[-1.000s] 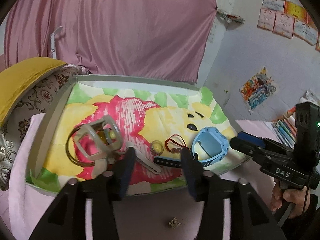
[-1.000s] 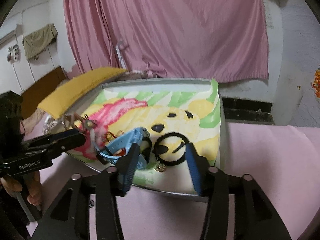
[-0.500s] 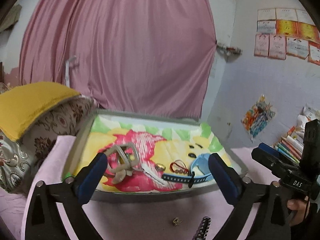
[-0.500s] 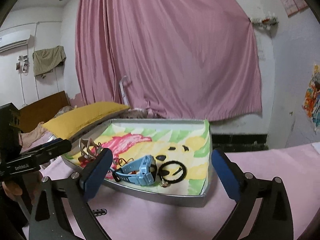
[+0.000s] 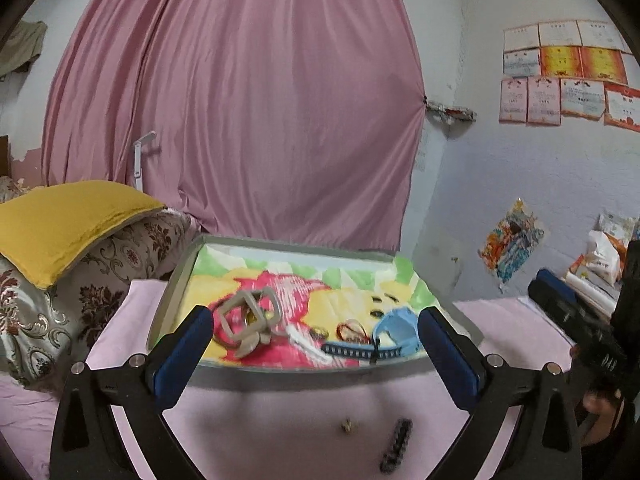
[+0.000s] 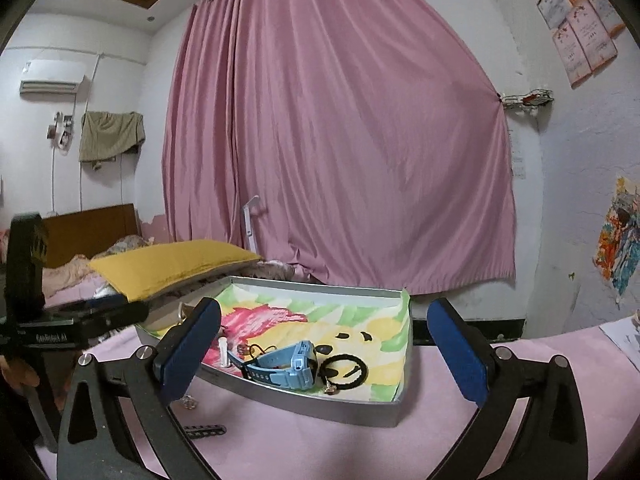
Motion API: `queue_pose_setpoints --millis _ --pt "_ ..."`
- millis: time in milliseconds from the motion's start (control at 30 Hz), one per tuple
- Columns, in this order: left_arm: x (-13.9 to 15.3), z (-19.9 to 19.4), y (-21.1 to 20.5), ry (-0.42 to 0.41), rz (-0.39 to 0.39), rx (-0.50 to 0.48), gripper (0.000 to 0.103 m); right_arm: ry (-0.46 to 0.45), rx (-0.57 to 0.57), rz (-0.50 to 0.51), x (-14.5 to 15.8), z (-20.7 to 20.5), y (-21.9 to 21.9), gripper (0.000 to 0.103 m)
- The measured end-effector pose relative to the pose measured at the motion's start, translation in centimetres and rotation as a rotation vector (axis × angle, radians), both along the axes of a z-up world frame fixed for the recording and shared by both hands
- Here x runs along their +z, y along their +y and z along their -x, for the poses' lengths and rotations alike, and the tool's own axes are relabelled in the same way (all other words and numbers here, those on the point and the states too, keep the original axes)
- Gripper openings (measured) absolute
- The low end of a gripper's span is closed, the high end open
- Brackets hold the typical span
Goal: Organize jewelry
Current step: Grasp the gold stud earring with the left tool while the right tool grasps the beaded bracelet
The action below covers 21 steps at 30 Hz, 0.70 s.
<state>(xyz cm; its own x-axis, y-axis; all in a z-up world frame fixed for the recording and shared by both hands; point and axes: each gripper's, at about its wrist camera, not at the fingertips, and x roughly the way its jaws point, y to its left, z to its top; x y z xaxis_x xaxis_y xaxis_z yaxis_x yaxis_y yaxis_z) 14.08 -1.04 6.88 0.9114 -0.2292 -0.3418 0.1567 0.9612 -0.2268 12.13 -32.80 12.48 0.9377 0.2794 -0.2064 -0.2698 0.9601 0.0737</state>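
Observation:
A metal tray point(image 5: 172, 300) lined with a bright cartoon cloth sits on the pink table; it also shows in the right wrist view point(image 6: 352, 412). In it lie a beige hair claw point(image 5: 248, 320), a red bead bracelet point(image 5: 352, 330), a blue watch point(image 5: 394, 330) point(image 6: 290, 368) and a black hair tie point(image 6: 346, 368). A small earring point(image 5: 346, 425) and a black clip point(image 5: 396, 444) lie on the table in front of the tray. My left gripper point(image 5: 316, 356) is open and empty, held back from the tray. My right gripper point(image 6: 324, 356) is open and empty, before the tray's near right corner.
A yellow pillow point(image 5: 68, 220) on patterned cushions lies left of the tray. A pink curtain point(image 5: 240, 120) hangs behind. Papers and bags point(image 5: 604, 248) sit at the far right of the table. Each gripper shows in the other's view point(image 5: 580, 320) point(image 6: 60, 320).
Both grippers opened wide and pulled back and up from the tray. The black clip and earring on the table came into the left wrist view.

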Motion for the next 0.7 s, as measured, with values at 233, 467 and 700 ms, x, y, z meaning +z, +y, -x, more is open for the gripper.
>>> queue_pose_setpoints --millis 233,467,700 --pt "-1.0 1.0 -0.2 0.115 -0.033 -0.082 0.102 0.119 0.036 0.062 -0.7 1.0 0.7 0.101" --pt "-2.9 0.0 0.6 0.281 -0.025 -0.123 0.101 0.329 0.083 0.128 -2.6 -0.1 1.4 0.101" --pt "-5.1 -2.0 1.5 0.426 0.052 -0.15 0.089 0.521 0.157 0.124 -5.7 -1.6 2.7 0.101"
